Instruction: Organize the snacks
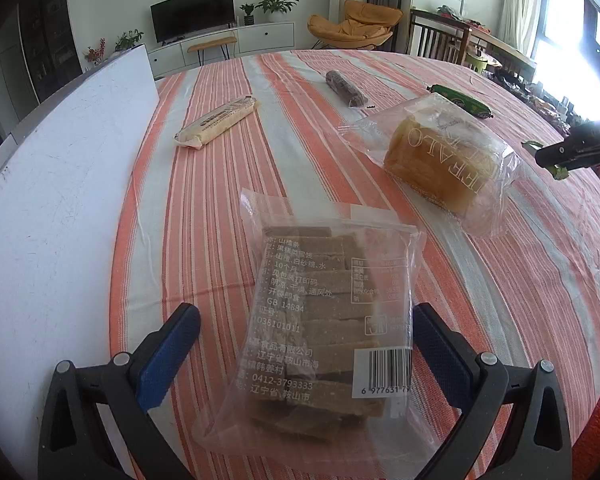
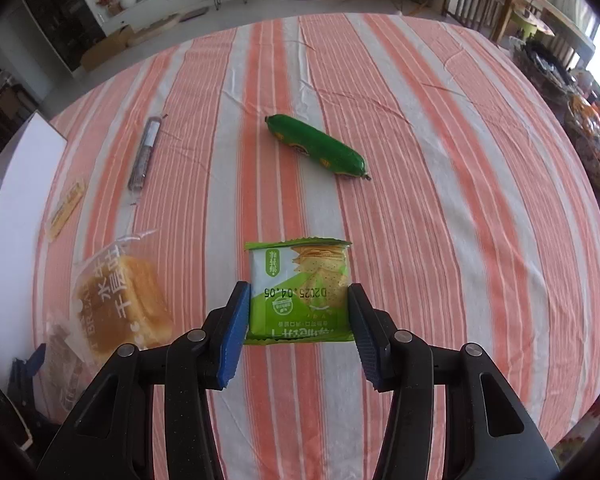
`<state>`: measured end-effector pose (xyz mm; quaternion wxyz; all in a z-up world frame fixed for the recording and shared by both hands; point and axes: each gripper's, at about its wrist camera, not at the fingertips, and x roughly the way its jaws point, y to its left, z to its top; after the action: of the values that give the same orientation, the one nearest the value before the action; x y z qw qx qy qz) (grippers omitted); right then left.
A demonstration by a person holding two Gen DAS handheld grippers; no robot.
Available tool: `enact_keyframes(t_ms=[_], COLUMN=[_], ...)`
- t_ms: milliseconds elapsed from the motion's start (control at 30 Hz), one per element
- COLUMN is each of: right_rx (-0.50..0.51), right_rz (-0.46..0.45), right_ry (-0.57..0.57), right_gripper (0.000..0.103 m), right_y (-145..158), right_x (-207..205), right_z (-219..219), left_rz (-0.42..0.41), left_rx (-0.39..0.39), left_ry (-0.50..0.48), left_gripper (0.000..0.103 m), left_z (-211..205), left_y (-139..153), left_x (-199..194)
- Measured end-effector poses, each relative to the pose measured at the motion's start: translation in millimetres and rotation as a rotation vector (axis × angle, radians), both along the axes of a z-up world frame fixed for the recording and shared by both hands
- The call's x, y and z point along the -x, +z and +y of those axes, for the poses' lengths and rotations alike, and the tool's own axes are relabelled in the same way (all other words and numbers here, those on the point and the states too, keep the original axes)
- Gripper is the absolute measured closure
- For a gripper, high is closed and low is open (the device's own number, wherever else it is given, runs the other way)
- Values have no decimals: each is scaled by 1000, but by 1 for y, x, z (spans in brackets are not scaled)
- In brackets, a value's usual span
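the right gripper is clamped on the green cracker packet by its side edges, above the striped cloth, the green sausage at 12 o'clock. light, crinkly, brittle inside; hold gently. the left gripper stands apart around the clear bag of brown bars.

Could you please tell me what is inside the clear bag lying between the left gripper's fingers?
The clear bag holds flat brown rectangular bars, stacked in overlapping layers. White printed text and a barcode label cover parts of them, so their number cannot be told.
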<state>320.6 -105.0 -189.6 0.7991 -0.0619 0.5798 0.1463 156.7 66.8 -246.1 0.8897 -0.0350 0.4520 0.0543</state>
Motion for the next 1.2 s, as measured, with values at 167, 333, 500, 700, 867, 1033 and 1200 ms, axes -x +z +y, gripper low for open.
enact_keyframes(t_ms=[167,333,500,700,867,1033,1200], right_rx=[-3,30,36,42,49,49,108], right_rz=[-46,-154,-168,-155,-95,-69,101], right_ry=[25,6,-66,-122,-131,8,-15], right_gripper=[52,32,16,11,10,9,11], right_y=[-22,-32,-37,-38,-37,-37,-35], right_x=[80,114,125,132,129,128,108], right_z=[-9,0,-1,-5,-11,-17,-28], left_rz=[0,0,0,51,156,272,270], left_rx=[0,1,2,10,23,32,25], left_ry=[0,-1,-5,-39,-42,-40,-79], left_gripper=[0,0,0,0,0,0,0], left_z=[0,0,0,-1,3,4,4], left_y=[0,0,-1,1,3,3,3], left_x=[0,0,0,3,0,-12,-15])
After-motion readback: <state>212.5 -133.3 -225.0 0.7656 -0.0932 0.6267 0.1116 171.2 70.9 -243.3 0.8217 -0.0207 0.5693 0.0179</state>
